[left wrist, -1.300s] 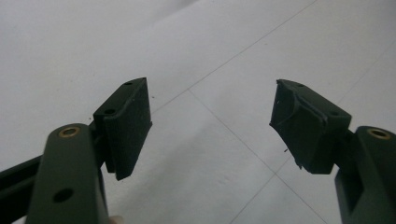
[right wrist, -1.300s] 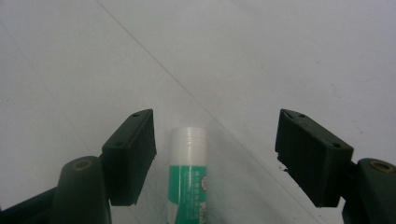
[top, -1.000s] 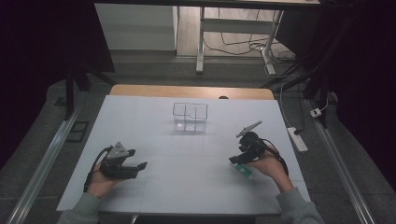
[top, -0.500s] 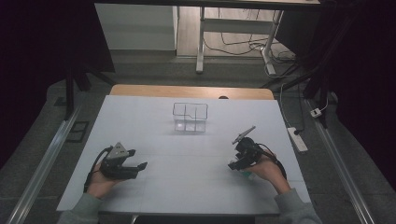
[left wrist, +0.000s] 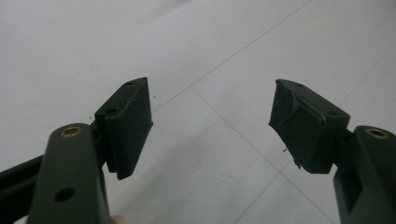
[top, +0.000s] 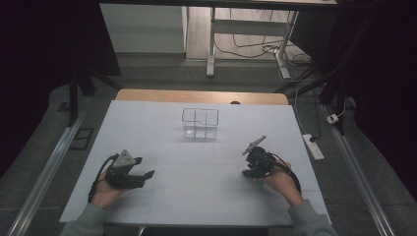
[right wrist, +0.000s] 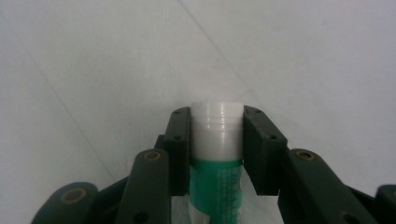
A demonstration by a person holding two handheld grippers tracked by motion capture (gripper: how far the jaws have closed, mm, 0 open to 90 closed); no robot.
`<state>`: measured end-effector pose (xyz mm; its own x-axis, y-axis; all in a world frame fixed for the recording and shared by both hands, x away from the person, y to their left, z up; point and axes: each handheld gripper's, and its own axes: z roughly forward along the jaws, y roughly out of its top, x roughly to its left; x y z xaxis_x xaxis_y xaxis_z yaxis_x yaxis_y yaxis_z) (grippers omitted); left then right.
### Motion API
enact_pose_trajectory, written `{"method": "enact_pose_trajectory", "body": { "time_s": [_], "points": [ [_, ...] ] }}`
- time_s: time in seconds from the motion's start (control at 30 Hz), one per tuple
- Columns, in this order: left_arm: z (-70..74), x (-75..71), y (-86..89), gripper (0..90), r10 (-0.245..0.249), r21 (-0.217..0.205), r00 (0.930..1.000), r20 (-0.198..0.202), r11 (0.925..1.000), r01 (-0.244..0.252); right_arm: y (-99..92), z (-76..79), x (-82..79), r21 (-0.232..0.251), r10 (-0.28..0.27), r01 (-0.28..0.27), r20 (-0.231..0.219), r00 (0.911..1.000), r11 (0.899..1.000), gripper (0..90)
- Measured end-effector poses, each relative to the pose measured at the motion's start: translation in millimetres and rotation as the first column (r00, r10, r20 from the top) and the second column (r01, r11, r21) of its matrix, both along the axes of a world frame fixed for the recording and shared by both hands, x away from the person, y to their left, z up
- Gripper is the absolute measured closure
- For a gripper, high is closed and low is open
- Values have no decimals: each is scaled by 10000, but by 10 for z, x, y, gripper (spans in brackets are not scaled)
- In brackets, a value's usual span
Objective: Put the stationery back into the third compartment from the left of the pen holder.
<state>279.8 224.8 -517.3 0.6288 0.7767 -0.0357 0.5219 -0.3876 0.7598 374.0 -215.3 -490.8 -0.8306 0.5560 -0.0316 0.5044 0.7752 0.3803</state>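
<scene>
Closing over the last moment, the right gripper (right wrist: 217,122) has its jaws clamped on a tube (right wrist: 215,154): white cap end out front, green band behind it, gripped by the neck. In the high view that gripper (top: 249,172) sits low at the near right of the table (top: 196,196), and it has shifted little, so the tube looks just picked off the surface, not yet carried. Gripping near the cap likely keeps the tube's body from squashing. The left gripper (left wrist: 210,121) has not moved; its jaws stand wide apart over bare table at the near left (top: 147,174), probably waiting its turn. A clear box (top: 200,124) with compartments stands at the far middle, well apart from both grippers; it looks empty, and seems the likely place for the tube.
</scene>
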Motion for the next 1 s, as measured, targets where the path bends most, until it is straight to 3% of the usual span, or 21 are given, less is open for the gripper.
{"method": "enact_pose_trajectory", "body": {
  "time_s": [0.2, 0.37, 0.6, 0.8, 1.0],
  "points": [
    [-6, 0, -4, 289, -13, 40, 10000, -31, 10000, 13, -67, 173, -23, 937, -176, 111, 686, 9975, 9955, 651],
    [-9, 4, -2, 288, -20, 49, 10000, -51, 10000, 20, -82, 296, -70, 1411, -262, 87, 1226, 9921, 9900, 651],
    [-7, 1, 0, 287, -6, 19, 10000, -24, 10000, 6, -123, 386, -92, 2270, -487, 98, 1662, 9849, 9738, 651],
    [-6, -2, -5, 286, -27, 39, 10000, -22, 10000, 27, -148, 474, -121, 2851, -842, 166, 2262, 9704, 9584, 651],
    [-3, -7, -3, 286, -36, 46, 10000, -12, 10000, 37, -173, 516, -131, 3418, -1024, 93, 2554, 9614, 9397, 651]
  ]
}}
